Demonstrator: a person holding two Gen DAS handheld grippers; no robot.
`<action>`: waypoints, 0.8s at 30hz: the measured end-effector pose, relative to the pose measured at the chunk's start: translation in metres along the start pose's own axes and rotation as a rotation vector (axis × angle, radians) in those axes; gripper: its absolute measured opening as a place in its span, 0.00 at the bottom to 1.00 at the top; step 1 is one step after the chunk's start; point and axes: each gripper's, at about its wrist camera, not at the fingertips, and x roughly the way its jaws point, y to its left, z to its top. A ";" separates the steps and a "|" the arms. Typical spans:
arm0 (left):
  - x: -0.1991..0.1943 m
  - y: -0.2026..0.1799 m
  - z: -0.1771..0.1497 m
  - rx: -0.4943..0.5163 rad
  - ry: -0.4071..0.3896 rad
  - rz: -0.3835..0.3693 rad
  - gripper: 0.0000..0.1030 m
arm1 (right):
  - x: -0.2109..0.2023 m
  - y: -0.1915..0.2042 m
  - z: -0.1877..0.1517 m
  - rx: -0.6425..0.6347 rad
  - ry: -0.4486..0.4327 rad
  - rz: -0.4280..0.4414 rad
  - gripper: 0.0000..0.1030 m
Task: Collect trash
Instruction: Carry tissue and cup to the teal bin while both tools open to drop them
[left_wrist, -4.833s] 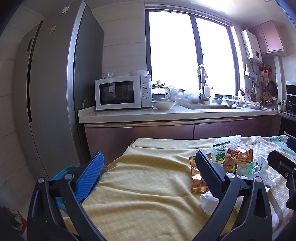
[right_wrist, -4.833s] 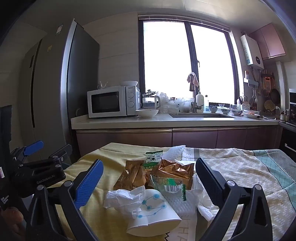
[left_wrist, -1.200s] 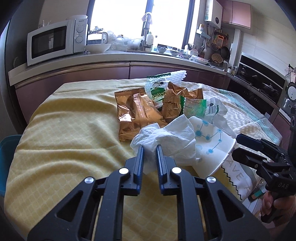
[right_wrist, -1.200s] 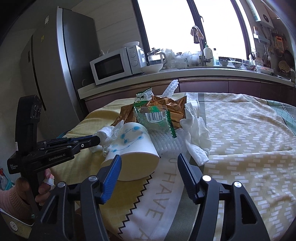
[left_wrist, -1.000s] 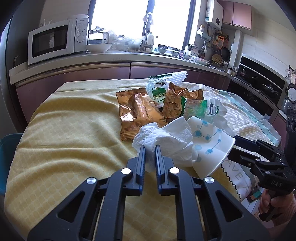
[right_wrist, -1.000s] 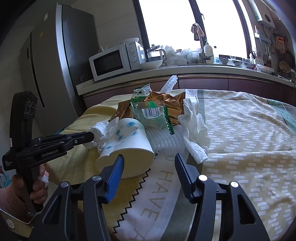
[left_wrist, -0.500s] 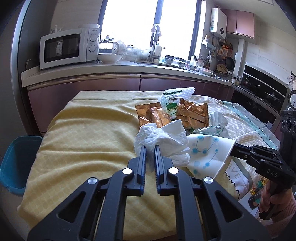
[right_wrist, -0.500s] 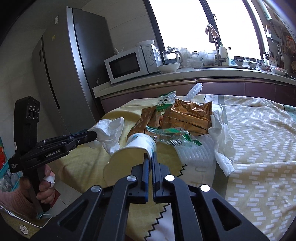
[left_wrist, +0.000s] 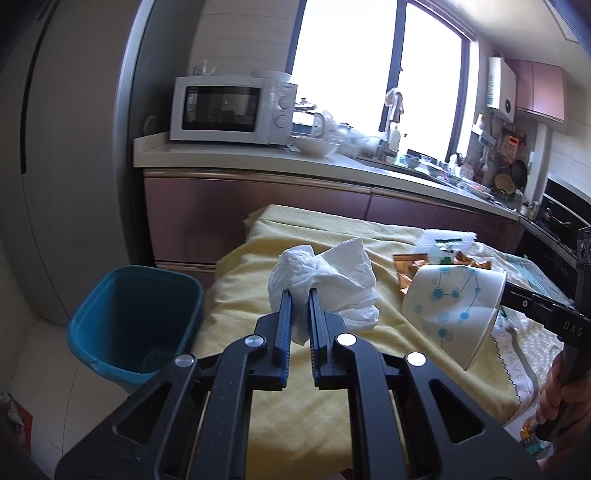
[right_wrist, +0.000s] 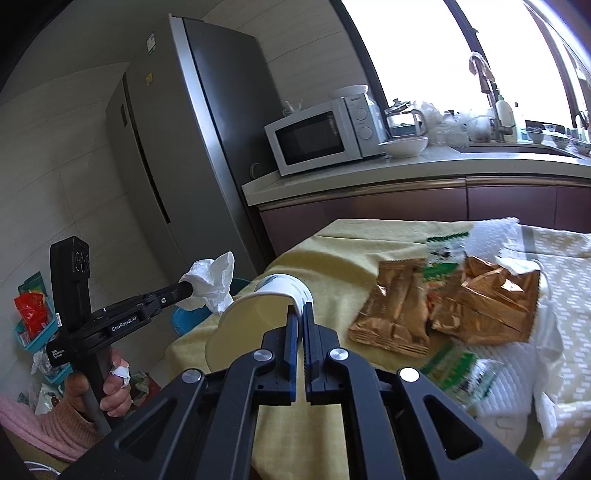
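While the crumpled white tissue (left_wrist: 325, 280) is pinched loosely in the left gripper (left_wrist: 299, 295), it could be dropped short of the teal plastic bin (left_wrist: 136, 321) lower left; the white dotted paper cup (right_wrist: 258, 314), rim-clamped by the right gripper (right_wrist: 300, 314), could be crushed.

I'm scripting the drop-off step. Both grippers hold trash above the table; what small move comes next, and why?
Probably swing the left gripper, shut on the crumpled tissue, leftward over the blue bin. The bin stands open on the floor beside the table edge, nearest that hand; the right gripper, pinching the paper cup, can follow.
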 end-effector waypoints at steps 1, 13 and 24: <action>-0.002 0.011 0.002 -0.010 -0.006 0.028 0.09 | 0.009 0.005 0.005 -0.003 0.010 0.023 0.02; 0.004 0.136 0.011 -0.121 0.025 0.280 0.09 | 0.130 0.044 0.045 -0.042 0.171 0.221 0.02; 0.065 0.195 -0.009 -0.175 0.180 0.352 0.09 | 0.227 0.074 0.046 -0.005 0.336 0.244 0.02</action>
